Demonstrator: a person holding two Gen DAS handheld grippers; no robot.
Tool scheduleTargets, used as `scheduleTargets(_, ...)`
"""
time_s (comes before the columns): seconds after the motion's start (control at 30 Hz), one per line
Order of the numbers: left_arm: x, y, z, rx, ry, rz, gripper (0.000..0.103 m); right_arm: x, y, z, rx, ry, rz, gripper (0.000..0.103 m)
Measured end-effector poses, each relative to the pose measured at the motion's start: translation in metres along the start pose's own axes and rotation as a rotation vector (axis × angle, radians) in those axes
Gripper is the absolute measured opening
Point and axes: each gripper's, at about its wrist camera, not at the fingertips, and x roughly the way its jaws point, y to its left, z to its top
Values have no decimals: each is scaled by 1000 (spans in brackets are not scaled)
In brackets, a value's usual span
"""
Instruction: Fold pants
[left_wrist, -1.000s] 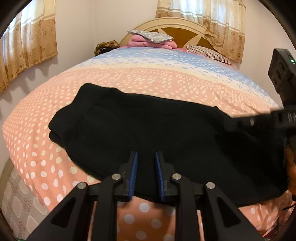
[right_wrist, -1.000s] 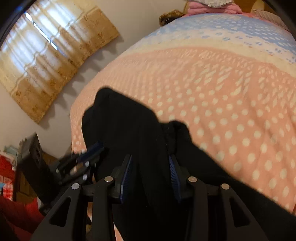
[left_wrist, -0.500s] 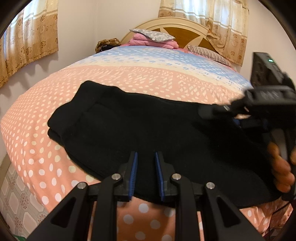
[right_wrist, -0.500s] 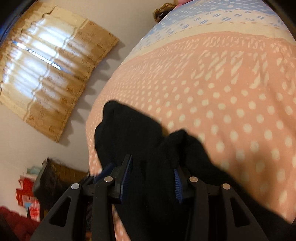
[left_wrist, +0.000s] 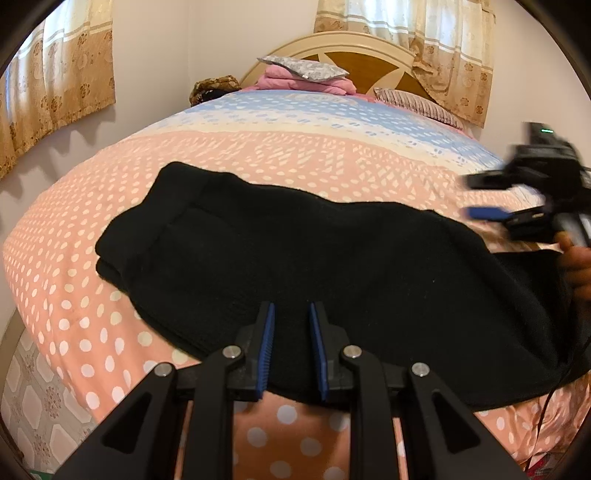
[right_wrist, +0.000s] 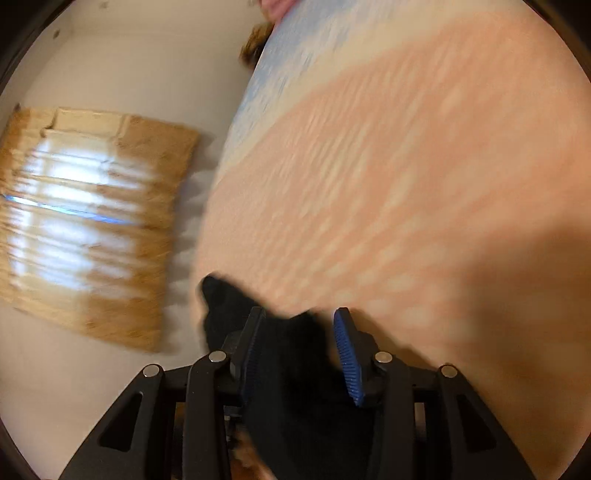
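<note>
The black pants (left_wrist: 314, 258) lie folded lengthwise across the bed, one end at the left, the other off to the right. My left gripper (left_wrist: 291, 314) sits at the pants' near edge, its blue pads a narrow gap apart with black cloth between them. My right gripper (left_wrist: 487, 201) shows blurred at the right, raised above the pants' right end, jaws apart with nothing between them there. In the right wrist view the right gripper (right_wrist: 299, 321) is open and tilted, with black cloth (right_wrist: 291, 369) lying behind and below its pads.
The bed (left_wrist: 332, 162) has a pink, cream and blue dotted cover. Pink folded bedding and a grey pillow (left_wrist: 306, 74) lie by the headboard. Curtains (left_wrist: 55, 81) hang on the left wall. Tiled floor (left_wrist: 33, 398) shows at the lower left.
My right gripper has lifted off the pants' right end and swung up and to the right, rolling as it goes. My left gripper has held still.
</note>
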Motion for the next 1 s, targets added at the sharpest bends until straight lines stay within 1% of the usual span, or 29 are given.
scheduleTargets(0.03, 0, 0, 1, -2, 2, 1, 24, -26, -2, 2, -16, -57, -39, 40)
scheduleTargets(0.07, 1, 0, 1, -2, 2, 3, 24, -62, -7, 3, -25, -136, -105, 40)
scheduleTargets(0.1, 1, -1, 2, -2, 2, 7, 24, -85, -12, 4, -24, -186, -159, 40)
scheduleTargets(0.13, 1, -1, 2, -5, 1, 11, 23, -113, -18, 3, -17, -253, -252, 40)
scheduleTargets(0.17, 2, 0, 2, -10, -1, 13, 23, -150, -28, 2, 4, -340, -394, 40)
scheduleTargets(0.2, 2, 0, 2, -16, -4, 14, 23, -171, -35, 2, 22, -386, -485, 40)
scheduleTargets(0.23, 3, 0, 2, -22, -4, 16, 23, -194, -44, 2, 43, -434, -608, 40)
scheduleTargets(0.27, 3, 0, 2, -25, -3, 18, 24, -216, -54, 4, 70, -473, -739, 40)
scheduleTargets(0.3, 3, 0, 3, -28, 0, 21, 24, -230, -64, 5, 97, -499, -825, 41)
scheduleTargets(0.33, 4, 0, 3, -31, 3, 23, 24, -243, -76, 7, 127, -515, -887, 41)
scheduleTargets(0.37, 5, 0, 4, -31, 5, 23, 24, -252, -88, 10, 157, -511, -919, 41)
scheduleTargets(0.47, 6, 0, 5, -34, 15, 25, 24, -261, -127, 19, 247, -463, -967, 41)
scheduleTargets(0.5, 7, 0, 6, -34, 17, 26, 24, -264, -136, 21, 251, -459, -969, 41)
scheduleTargets(0.53, 7, 1, 6, -33, 18, 27, 24, -266, -140, 23, 237, -458, -986, 41)
scheduleTargets(0.6, 8, 0, 7, -32, 19, 34, 24, -257, -137, 25, 225, -452, -1019, 41)
scheduleTargets(0.67, 9, 0, 7, -27, 19, 39, 24, -263, -145, 20, 260, -465, -1007, 39)
scheduleTargets(0.7, 9, -1, 7, -26, 19, 42, 24, -264, -144, 18, 272, -466, -1008, 27)
scheduleTargets(0.73, 10, -1, 7, -23, 18, 44, 24, -261, -144, 20, 279, -462, -1037, 18)
scheduleTargets(0.77, 10, -1, 7, -21, 18, 46, 24, -263, -148, 16, 282, -465, -1032, 12)
scheduleTargets(0.8, 10, -2, 7, -21, 19, 46, 24, -267, -153, 11, 293, -472, -1004, 6)
scheduleTargets(0.83, 11, -2, 7, -22, 19, 46, 24, -271, -156, 7, 305, -479, -982, 6)
scheduleTargets(0.87, 11, -1, 8, -22, 19, 46, 24, -277, -157, 3, 318, -497, -936, 6)
scheduleTargets(0.93, 11, 0, 8, -22, 22, 43, 24, -292, -154, -9, 325, -555, -820, 5)
scheduleTargets(0.97, 12, 0, 9, -21, 24, 41, 24, -304, -146, -21, 311, -605, -735, 5)
scheduleTargets(1.0, 11, 1, 9, -20, 24, 38, 24, -312, -141, -29, 297, -636, -694, 5)
